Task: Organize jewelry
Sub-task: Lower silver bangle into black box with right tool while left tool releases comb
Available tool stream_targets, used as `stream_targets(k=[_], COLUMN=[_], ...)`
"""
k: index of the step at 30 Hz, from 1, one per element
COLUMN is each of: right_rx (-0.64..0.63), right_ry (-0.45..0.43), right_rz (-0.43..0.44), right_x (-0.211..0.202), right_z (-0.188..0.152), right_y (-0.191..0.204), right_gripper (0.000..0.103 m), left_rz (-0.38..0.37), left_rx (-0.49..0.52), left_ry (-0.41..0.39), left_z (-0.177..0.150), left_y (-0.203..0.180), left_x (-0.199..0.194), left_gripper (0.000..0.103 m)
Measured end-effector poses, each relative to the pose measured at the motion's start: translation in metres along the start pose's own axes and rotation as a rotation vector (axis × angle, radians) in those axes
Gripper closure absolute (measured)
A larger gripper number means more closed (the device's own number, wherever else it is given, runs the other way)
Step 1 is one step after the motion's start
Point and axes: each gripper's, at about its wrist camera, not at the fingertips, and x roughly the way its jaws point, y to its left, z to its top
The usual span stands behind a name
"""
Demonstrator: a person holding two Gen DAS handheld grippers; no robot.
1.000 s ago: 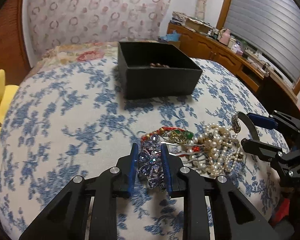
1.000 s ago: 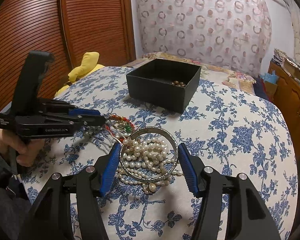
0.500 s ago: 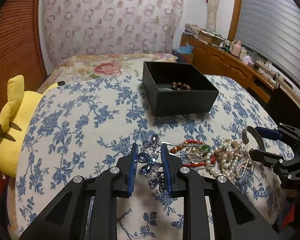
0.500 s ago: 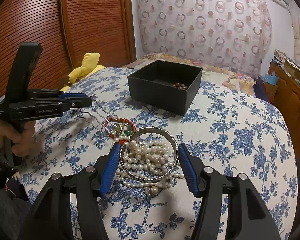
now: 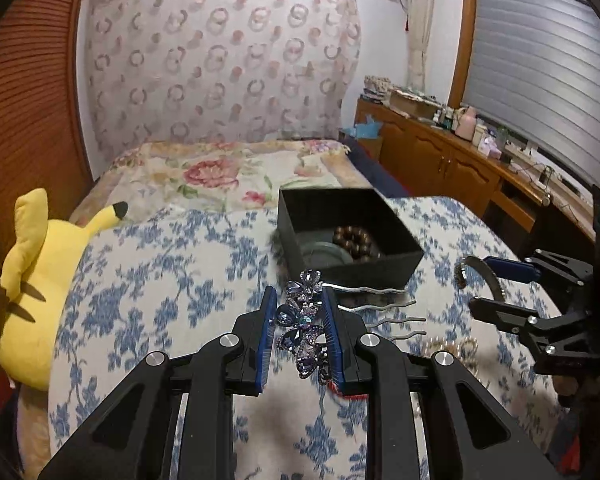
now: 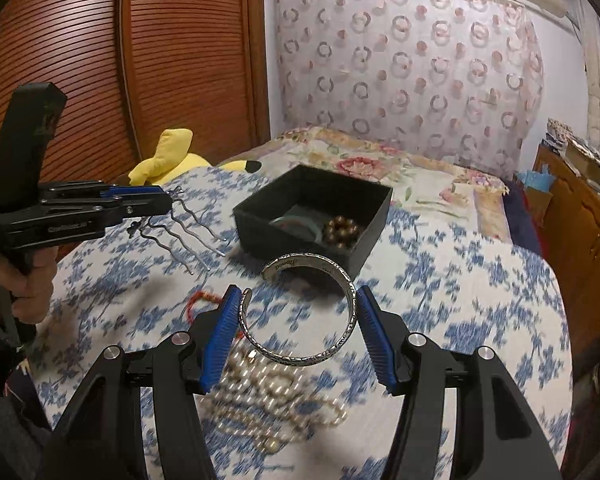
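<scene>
We see a bed spread with a blue-flowered white cover (image 6: 460, 292). On it, ahead of both claws, stands an open black box (image 6: 312, 216). Directly beneath the right claw lies a blurred heap of pearl strands (image 6: 276, 396), with a red beaded piece (image 6: 204, 300) beside it toward the left claw. A yellow plush toy (image 5: 40, 280) rests at the cover's edge, far to the left of the left claw.
</scene>
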Motion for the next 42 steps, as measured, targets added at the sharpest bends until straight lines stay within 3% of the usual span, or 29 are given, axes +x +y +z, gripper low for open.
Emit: stream_targets(k=[16, 29, 37, 42], right_rx=[-0.022, 0.000, 0.007, -0.003], right_ry=[0.015, 0.051, 0.026, 0.000], right_rz=[0.025, 0.079, 0.100, 0.061], right_x=[0.063, 0.102, 0.097, 0.084], right_z=[0.054, 0.060, 0.061, 0.060], right_y=[-0.028, -0.039, -0.045, -0.053], right_gripper=[0.042, 0.042, 0.039, 0.039], left_rz=[0.003, 0.022, 0.017, 0.017], left_rx=[-0.019, -0.025, -0.010, 0.005], left_ry=[-0.010, 0.020, 0.034, 0.041], left_z=[0.047, 0.064, 0.069, 0.072], left_y=[0.016, 0.023, 0.013, 0.006], left_x=[0.033, 0.057, 0.071, 0.081], left_gripper=[0.082, 0.081, 0.081, 0.081])
